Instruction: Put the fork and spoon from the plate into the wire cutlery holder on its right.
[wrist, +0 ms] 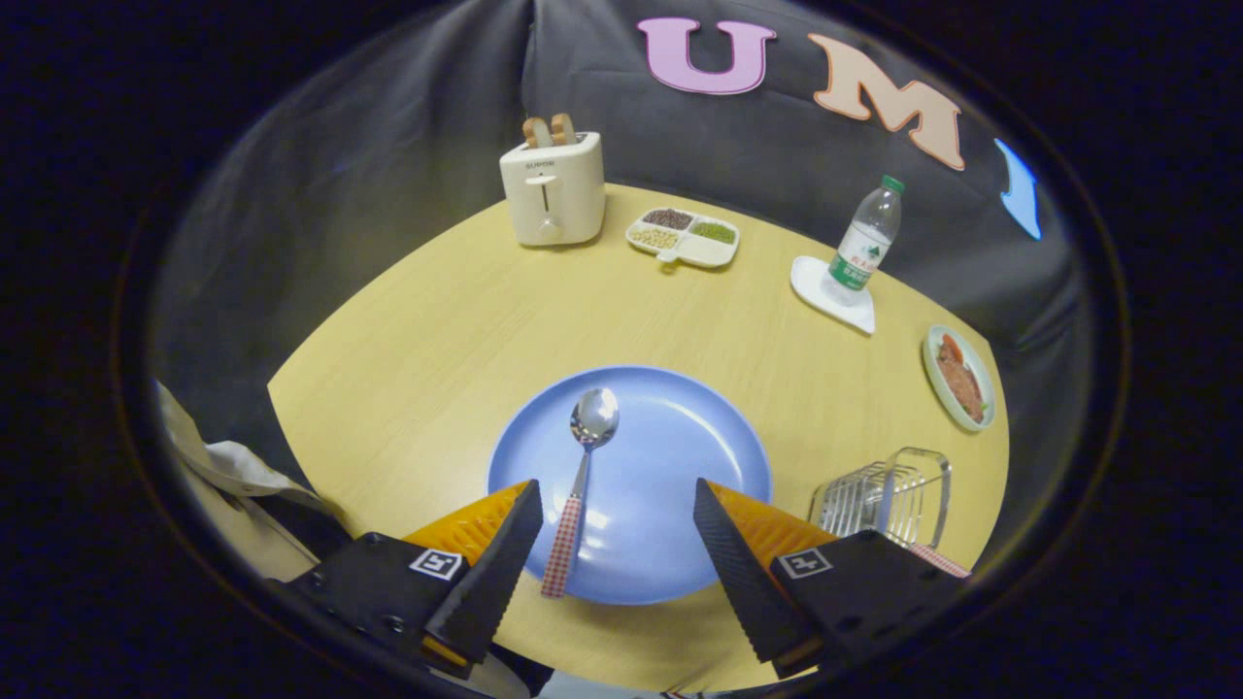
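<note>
Blue plate (680,456) sits low in the middle of the frame on the pale wooden surface (437,320), and your gripper (619,515) hangs over its near edge with the jaws spread wide and nothing between them pressed on either side. You can see the spoon (586,466) lying on the plate, bowl pointing away from you and its checked red-and-white handle running back over the near rim, just inside the left finger but not touching it. To the lower right of the frame, just beside the plate, stands the wire cutlery holder (884,495); a checked handle (937,560) of the same pattern pokes out near its base, behind your right finger, though you cannot tell from here what utensil it belongs to or whether it is inside the holder.

Farther off, toward the upper middle of the frame, you have a cream toaster (552,189) with two slices of bread standing in its slots, and to its right a divided dish (683,237) of beans and grains. Upper right, a water bottle (862,243) with a green cap stands upright on a white coaster (825,296). At the right edge of the surface lies a small plate of food (958,377). A light-coloured cloth (228,466) shows at the lower left.
</note>
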Demonstrator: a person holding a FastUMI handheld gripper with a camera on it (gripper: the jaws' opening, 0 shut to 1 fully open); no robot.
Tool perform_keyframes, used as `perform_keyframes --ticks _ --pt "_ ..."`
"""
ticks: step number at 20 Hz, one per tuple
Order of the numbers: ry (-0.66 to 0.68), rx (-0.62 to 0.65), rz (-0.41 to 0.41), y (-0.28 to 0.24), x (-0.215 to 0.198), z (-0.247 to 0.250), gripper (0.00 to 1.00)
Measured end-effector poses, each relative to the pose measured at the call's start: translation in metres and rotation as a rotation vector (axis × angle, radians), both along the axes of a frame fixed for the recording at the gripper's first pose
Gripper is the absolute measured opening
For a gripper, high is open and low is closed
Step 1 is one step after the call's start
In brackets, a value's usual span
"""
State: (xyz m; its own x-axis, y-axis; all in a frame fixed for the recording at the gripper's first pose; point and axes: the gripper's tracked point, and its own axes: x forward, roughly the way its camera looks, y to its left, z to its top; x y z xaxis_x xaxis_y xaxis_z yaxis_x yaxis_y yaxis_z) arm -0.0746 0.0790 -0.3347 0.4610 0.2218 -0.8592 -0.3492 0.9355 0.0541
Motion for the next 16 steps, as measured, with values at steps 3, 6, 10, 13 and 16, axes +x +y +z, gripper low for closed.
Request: perform_keyframes --ticks 3,6,10,13,16 --pt "0.047 0.003 0.004 0.008 -0.008 -0.018 1.0" --pt "0.08 -0.007 -0.001 0.011 -0.012 -0.034 1.0" --pt "0.13 -0.017 -0.029 0.012 -0.022 -0.05 0.78" --pt "0.158 0.004 -0.049 0.017 -0.028 -0.058 0.57" --pt "0.175 0.009 -0.055 0.017 -0.033 -0.058 0.36"
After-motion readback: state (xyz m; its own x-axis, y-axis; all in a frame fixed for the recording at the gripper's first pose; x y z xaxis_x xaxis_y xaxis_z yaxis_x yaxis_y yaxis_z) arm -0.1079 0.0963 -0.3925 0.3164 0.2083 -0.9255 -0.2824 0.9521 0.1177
